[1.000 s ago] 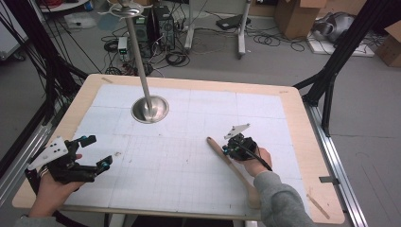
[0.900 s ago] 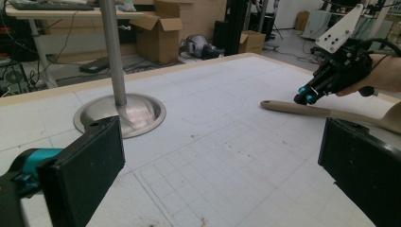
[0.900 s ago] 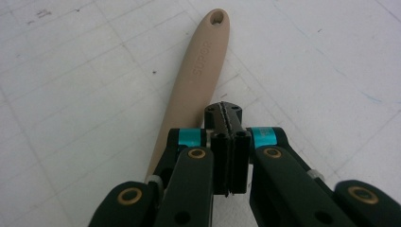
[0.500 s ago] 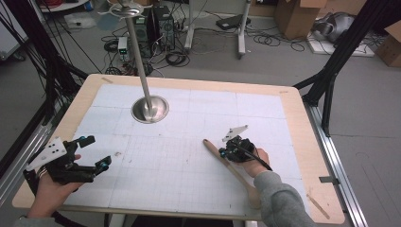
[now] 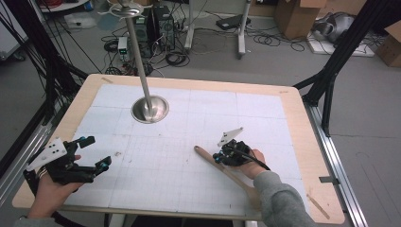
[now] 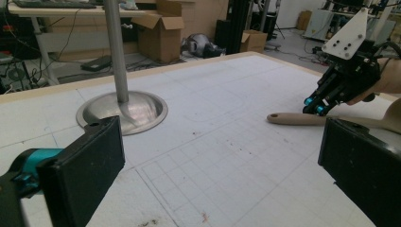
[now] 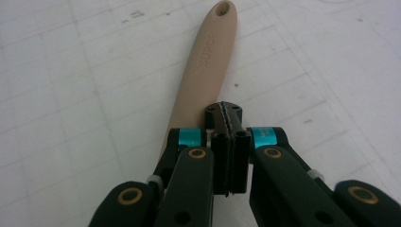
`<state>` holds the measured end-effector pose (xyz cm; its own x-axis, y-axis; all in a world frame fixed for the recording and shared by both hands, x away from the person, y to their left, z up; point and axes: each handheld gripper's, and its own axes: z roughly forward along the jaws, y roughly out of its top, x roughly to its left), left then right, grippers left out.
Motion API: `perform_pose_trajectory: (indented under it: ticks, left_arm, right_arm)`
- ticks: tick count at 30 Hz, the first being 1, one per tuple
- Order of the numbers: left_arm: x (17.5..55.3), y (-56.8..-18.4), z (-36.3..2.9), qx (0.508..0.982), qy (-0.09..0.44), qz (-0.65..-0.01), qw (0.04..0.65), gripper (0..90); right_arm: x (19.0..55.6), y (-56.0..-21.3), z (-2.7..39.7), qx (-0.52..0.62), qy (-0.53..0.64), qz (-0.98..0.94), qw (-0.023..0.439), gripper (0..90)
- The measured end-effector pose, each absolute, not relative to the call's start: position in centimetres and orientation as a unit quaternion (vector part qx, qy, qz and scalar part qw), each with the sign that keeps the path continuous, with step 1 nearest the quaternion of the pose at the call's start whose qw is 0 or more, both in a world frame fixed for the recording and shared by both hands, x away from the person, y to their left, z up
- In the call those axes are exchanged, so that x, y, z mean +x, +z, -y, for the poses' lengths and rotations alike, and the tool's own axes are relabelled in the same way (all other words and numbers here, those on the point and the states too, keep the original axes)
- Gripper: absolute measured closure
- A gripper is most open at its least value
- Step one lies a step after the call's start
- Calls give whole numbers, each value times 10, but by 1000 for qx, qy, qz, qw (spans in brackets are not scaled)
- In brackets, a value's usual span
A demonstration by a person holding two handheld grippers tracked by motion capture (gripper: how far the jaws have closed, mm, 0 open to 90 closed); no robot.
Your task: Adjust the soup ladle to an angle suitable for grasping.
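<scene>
A beige wooden spatula [image 5: 204, 154] lies on the white gridded mat, its handle with the hanging hole [image 7: 208, 61] pointing up-left. My right gripper [image 5: 218, 157] stands shut right over that handle, jaws pressed flat together with nothing between them [image 7: 223, 111]; whether the tips touch the wood I cannot tell. The left gripper view shows this right gripper [image 6: 314, 106] tipped down at the spatula's handle [image 6: 288, 119]. My left gripper [image 5: 97, 151] rests at the table's near left corner, open and empty [image 6: 220, 151].
A steel pole on a round metal base [image 5: 150, 109] stands at the back left of the mat [image 6: 123, 111]. The wooden table edge [image 5: 321, 189] runs along the right. Black frame posts, cables and boxes lie on the floor beyond.
The right gripper has shifted slightly left and toward the near edge. The spatula's handle end has swung left and nearer with it. The left gripper has stayed put.
</scene>
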<state>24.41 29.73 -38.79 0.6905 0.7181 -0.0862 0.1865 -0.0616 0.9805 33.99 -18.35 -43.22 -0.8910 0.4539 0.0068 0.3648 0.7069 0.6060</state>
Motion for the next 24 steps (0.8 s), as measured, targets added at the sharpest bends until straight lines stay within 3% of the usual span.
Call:
perform_pose_trajectory:
  ticks: [24]
  left_arm:
    - [244,-388,-296,693,220,-326,604,18]
  right_arm:
    - [326,-429,160,127,303,-944,14,900]
